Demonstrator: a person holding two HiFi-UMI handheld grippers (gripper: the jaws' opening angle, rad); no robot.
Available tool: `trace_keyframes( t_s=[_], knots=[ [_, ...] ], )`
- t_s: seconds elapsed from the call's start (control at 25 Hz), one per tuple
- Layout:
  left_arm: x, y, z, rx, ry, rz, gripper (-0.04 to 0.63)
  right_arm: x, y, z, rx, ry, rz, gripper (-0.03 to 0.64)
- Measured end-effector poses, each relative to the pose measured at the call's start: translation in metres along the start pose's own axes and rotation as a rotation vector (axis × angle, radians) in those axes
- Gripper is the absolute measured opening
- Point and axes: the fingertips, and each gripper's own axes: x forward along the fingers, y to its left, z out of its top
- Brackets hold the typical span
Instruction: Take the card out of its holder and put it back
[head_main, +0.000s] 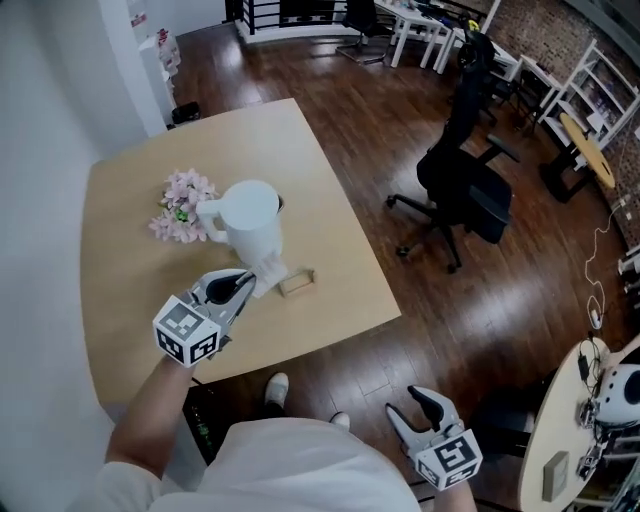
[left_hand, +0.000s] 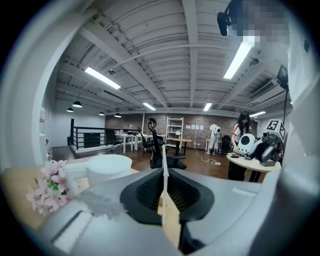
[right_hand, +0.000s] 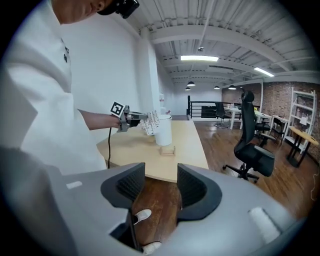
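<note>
My left gripper (head_main: 243, 284) is shut on a white card (head_main: 266, 272) and holds it in the air just left of the small wooden card holder (head_main: 296, 282) on the table. In the left gripper view the card (left_hand: 164, 172) stands edge-on between the closed pads. From the right gripper view, the left gripper (right_hand: 136, 118) holds the card (right_hand: 150, 123) beside the jug, above and left of the holder (right_hand: 167, 149). My right gripper (head_main: 420, 411) hangs off the table by the person's right side, open and with nothing in it (right_hand: 161, 187).
A white jug (head_main: 252, 222) stands on the light wooden table (head_main: 330, 190) just behind the holder, with pink flowers (head_main: 182, 206) to its left. A black office chair (head_main: 465, 180) stands on the dark wood floor to the right. A round table (head_main: 570, 440) with gear is at the lower right.
</note>
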Motion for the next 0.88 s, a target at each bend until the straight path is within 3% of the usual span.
trace_keyframes(
  t_s=[0.36, 0.52, 0.68, 0.88],
  knots=[
    [-0.118, -0.041, -0.023, -0.101, -0.044, 0.288, 0.015, -0.006, -0.007, -0.011, -0.126, -0.014, 0.192, 0.207],
    [-0.150, -0.068, -0.036, -0.124, -0.044, 0.369, 0.015, -0.005, -0.003, -0.013, -0.185, -0.012, 0.281, 0.207],
    [-0.163, -0.090, -0.037, -0.136, -0.050, 0.400, 0.015, -0.014, 0.003, -0.014, -0.225, -0.016, 0.330, 0.207],
    [-0.146, -0.092, -0.018, -0.094, -0.035, 0.339, 0.015, -0.026, -0.001, -0.009, -0.219, -0.028, 0.316, 0.207]
  ],
)
